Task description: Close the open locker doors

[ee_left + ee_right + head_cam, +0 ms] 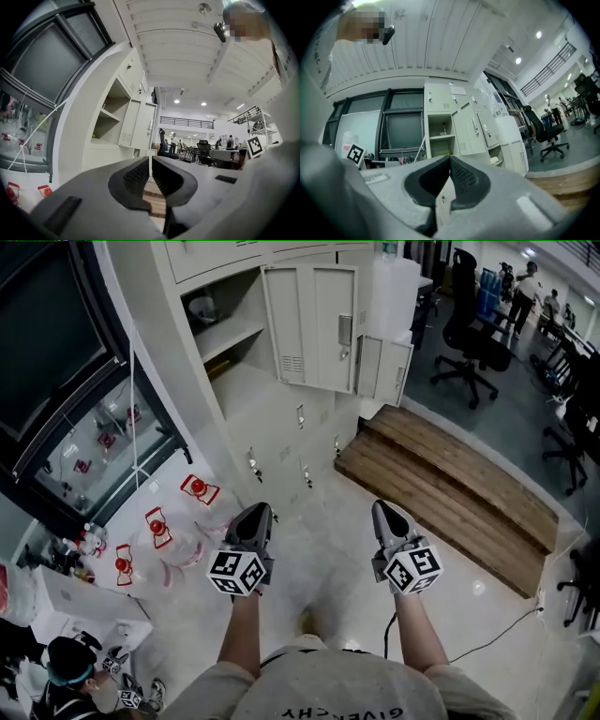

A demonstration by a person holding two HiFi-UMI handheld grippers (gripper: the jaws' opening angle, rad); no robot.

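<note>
L tongs (pixel 257 514) clenched, empty | R tongs (pixel 386 509) clenched, empty | locker doors (pixel 310 327) open — well apart frm both

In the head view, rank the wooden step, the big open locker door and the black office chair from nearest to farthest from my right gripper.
1. Wooden step: on the floor, just ahead of the right gripper.
2. Big open locker door: farther ahead, to the left.
3. Black office chair: past the lockers, right.

Wears a grey lettered T-shirt (pixel 328 695). Ends in grey tapered left gripper (pixel 257 509), right gripper (pixel 382 506), each bearing a black-and-white marker cube (pixel 236 572).
</note>
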